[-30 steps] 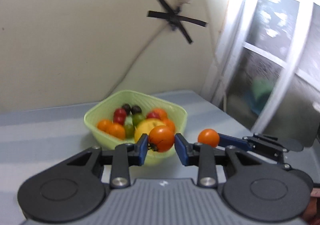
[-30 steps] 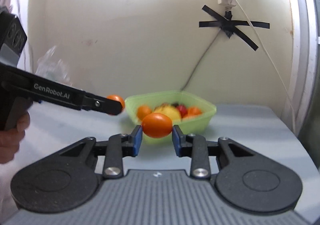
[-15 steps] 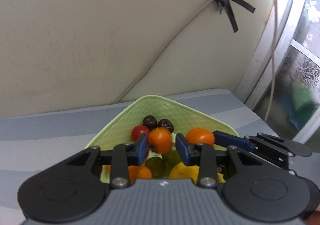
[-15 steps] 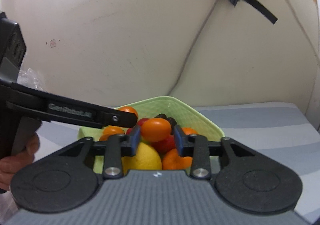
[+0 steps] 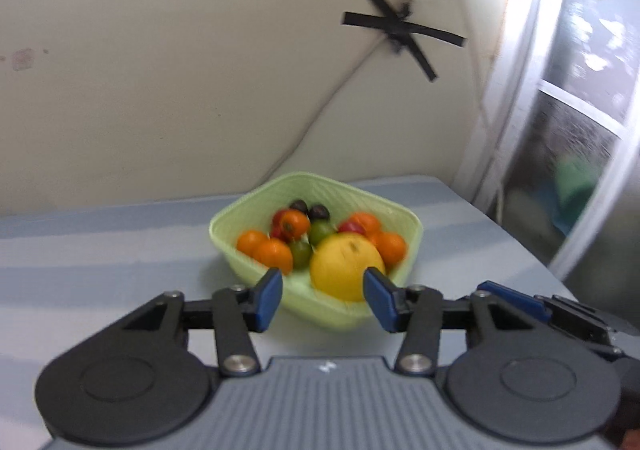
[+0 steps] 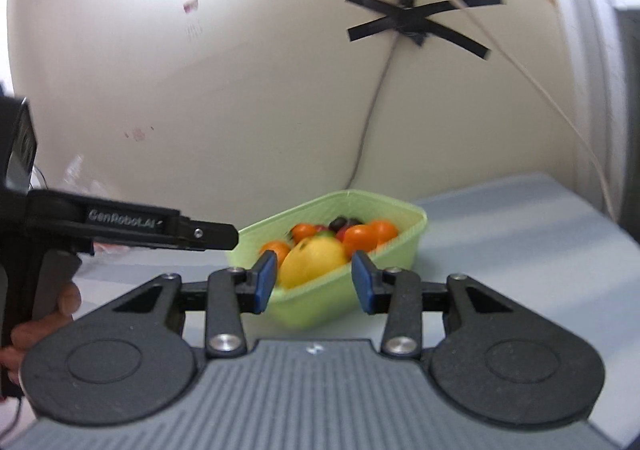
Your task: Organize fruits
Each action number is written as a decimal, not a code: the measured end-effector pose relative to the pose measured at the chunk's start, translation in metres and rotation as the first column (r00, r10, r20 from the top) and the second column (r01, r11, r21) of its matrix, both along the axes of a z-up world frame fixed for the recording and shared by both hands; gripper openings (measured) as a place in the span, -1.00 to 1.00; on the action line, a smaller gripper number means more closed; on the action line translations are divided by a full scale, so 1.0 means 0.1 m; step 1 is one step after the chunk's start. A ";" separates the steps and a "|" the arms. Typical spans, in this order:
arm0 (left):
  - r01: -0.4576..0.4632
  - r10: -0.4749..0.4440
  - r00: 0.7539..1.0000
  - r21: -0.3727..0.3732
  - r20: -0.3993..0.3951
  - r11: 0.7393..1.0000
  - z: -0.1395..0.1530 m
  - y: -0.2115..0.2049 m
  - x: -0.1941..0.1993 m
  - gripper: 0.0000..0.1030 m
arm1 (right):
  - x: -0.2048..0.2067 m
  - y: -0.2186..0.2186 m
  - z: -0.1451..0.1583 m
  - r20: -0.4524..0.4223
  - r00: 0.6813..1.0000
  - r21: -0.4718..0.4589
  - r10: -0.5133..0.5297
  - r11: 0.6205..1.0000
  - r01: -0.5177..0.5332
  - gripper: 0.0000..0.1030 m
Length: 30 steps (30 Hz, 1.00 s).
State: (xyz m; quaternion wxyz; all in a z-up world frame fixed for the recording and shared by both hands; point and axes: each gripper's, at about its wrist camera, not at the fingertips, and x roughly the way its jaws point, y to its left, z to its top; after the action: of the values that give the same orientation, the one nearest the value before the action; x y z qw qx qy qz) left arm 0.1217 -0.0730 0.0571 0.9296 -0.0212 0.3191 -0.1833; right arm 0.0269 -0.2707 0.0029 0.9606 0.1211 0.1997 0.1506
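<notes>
Two grippers seen empty: left gripper (image 5: 323,300) jaws opening, nothing between; right gripper (image 6: 314,282) jaws apart, bare. Fruits (image 5: 320,246) heaped in green bowl (image 5: 224,246) near tabletop's far edge. Judged: clean withdrawal advised, bowl rim avoided.

Left claw (image 5: 323,298): black linkage arms, blue pads, silver pivot screws, round black discs, ribbed grey housing with small white logo. Right claw (image 6: 314,282): same build. In the right wrist view the left claw's black arm bears white "GenRobot.AI" lettering.
</notes>
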 end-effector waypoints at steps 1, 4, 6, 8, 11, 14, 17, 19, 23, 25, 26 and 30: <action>-0.002 0.002 1.000 0.010 0.006 1.000 -0.01 -0.01 -0.15 -0.07 | -0.14 -0.01 -0.01 0.006 1.000 0.009 -0.013 1.000 0.013 -0.15; -0.034 0.033 0.999 0.027 0.009 0.999 -0.04 -0.03 -0.53 0.00 | -0.59 -0.03 -0.04 0.015 0.998 0.031 -0.056 0.998 0.055 -0.15; -0.048 0.048 0.999 0.044 0.009 0.998 -0.08 -0.05 -0.74 0.00 | -0.85 -0.06 -0.08 0.010 0.995 0.047 -0.096 0.994 0.095 -0.15; -0.059 0.058 0.998 0.064 0.015 0.996 -0.10 -0.05 -0.95 0.00 | -1.06 -0.08 -0.13 -0.012 0.992 0.076 -0.126 0.989 0.126 -0.12; -0.067 0.065 0.998 0.071 0.026 0.995 -0.14 -0.04 -1.20 0.01 | -1.26 -0.07 -0.20 -0.053 0.990 0.124 -0.127 0.983 0.133 -0.11; -0.089 0.086 0.995 0.080 0.043 0.993 -0.17 -0.01 -1.40 0.08 | -1.38 0.00 -0.23 -0.077 0.990 0.146 -0.118 0.981 0.129 -0.11; -0.111 0.107 0.993 0.088 0.049 0.990 -0.21 0.05 -1.56 0.09 | -1.44 0.08 -0.21 -0.084 0.992 0.152 -0.090 0.983 0.102 -0.11; -0.130 0.126 0.991 0.093 0.047 0.987 -0.25 0.09 -1.64 0.15 | -1.50 0.15 -0.19 -0.074 0.995 0.144 -0.073 0.986 0.083 -0.09; -0.175 0.170 0.984 0.102 0.056 0.979 -0.31 0.17 -1.80 0.68 | -1.55 0.28 -0.15 -0.061 0.997 0.129 -0.047 0.990 0.055 -0.01; -0.207 0.200 0.977 0.109 0.072 0.972 -0.33 0.20 -1.88 0.97 | -1.58 0.31 -0.15 -0.063 0.997 0.125 -0.040 0.991 0.048 0.03; -0.223 0.215 0.973 0.115 0.082 0.968 -0.33 0.21 -1.90 0.99 | -1.59 0.32 -0.16 -0.067 0.997 0.124 -0.038 0.991 0.046 0.04; -0.247 0.242 0.968 0.116 0.060 0.962 -0.39 0.27 -1.94 1.00 | -1.61 0.34 -0.21 -0.091 0.995 0.125 -0.027 0.991 0.038 0.12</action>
State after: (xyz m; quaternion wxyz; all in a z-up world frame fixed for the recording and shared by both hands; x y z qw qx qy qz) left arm -0.0724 -0.0464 0.0180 0.9517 0.0007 0.3033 -0.0477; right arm -0.1343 -0.2362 -0.0177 0.9434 0.1916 0.2304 0.1418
